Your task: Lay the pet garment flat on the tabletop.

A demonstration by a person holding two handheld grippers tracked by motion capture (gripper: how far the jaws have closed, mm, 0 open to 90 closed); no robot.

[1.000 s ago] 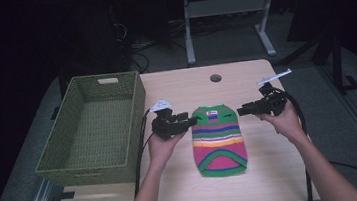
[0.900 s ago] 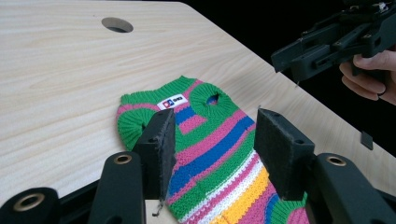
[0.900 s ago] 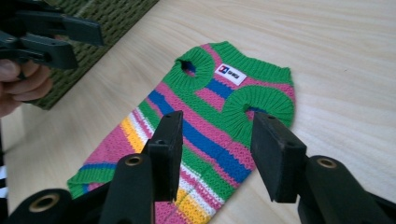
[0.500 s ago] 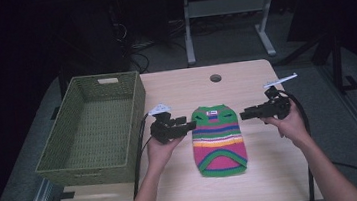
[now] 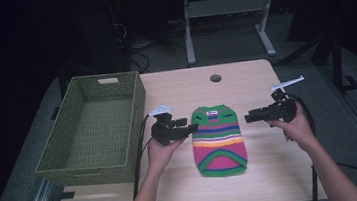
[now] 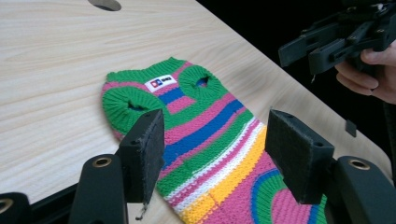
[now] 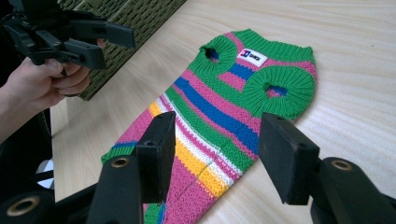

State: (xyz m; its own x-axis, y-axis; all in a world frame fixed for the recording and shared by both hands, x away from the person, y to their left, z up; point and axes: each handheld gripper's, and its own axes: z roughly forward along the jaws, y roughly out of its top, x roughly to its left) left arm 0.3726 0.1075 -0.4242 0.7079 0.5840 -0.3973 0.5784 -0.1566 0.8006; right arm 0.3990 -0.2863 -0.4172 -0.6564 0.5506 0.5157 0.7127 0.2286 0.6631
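Note:
A small knitted sweater (image 5: 218, 139) with green, pink, blue and yellow stripes lies flat on the wooden table (image 5: 269, 171), neck end away from the person. My left gripper (image 5: 194, 127) hovers at its left edge near the armholes, pointing right. In the left gripper view the left gripper (image 6: 217, 140) is open, with the sweater (image 6: 201, 135) on the table beyond its pads. My right gripper (image 5: 248, 118) is off the sweater's right edge, pointing left. In its own view the right gripper (image 7: 222, 149) is open above the sweater (image 7: 233, 107). Both sets of jaws have just been opening, with nothing gripped.
A green woven basket (image 5: 136, 102) stands empty on the table's left side, close behind the left hand. A round cable hole (image 5: 215, 78) sits in the tabletop beyond the sweater. Cables trail from both grippers toward the person. The table's right edge is near the right hand.
The right gripper has drawn slightly right and toward the person, off the sweater's edge. Both pairs of jaws stand wider. The left hand and the sweater stay put.

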